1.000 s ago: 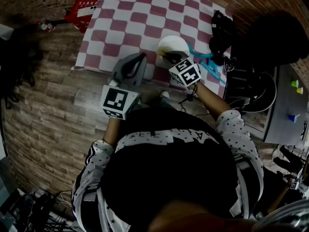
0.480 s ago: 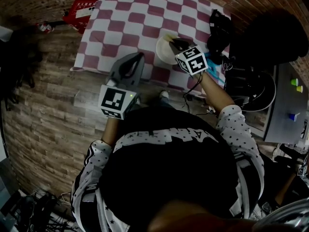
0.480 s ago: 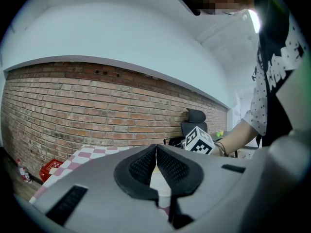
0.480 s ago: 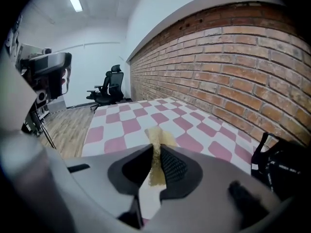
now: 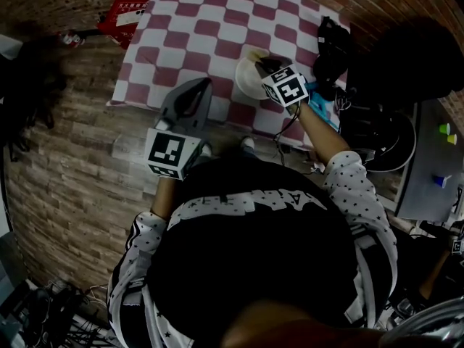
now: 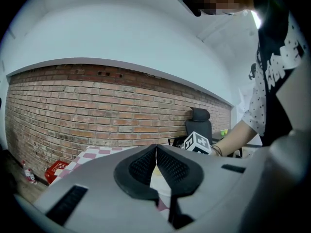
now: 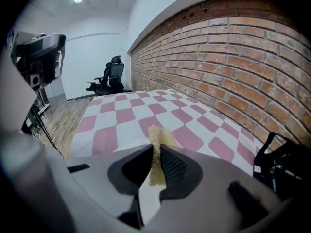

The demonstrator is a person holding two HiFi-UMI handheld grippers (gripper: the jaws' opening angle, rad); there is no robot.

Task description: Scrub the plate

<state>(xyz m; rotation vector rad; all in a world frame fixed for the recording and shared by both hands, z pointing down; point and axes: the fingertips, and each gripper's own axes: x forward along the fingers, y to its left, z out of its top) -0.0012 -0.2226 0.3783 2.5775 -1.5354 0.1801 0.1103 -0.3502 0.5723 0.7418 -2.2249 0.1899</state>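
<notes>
A white plate (image 5: 246,78) lies on the red-and-white checked cloth (image 5: 210,27) near its front edge. My right gripper (image 5: 261,65) is over the plate's far right part, shut on a yellow sponge (image 5: 254,54). In the right gripper view the sponge (image 7: 156,135) sticks out past the shut right gripper (image 7: 156,152), with the plate (image 7: 148,203) showing white below. My left gripper (image 5: 205,87) hangs at the table's front edge, left of the plate and apart from it. In its own view the left gripper (image 6: 156,149) is shut with nothing in it, and the plate (image 6: 161,188) shows beneath.
A red box (image 5: 127,13) sits on the floor at the cloth's far left corner. A black bag (image 5: 332,46) lies at the cloth's right edge, with a blue object (image 5: 322,107) near it. A black round seat (image 5: 384,133) stands to the right. Brick floor surrounds the table.
My right gripper has carried the sponge from the plate's near edge up across the plate toward its far side. The left gripper has barely shifted.
</notes>
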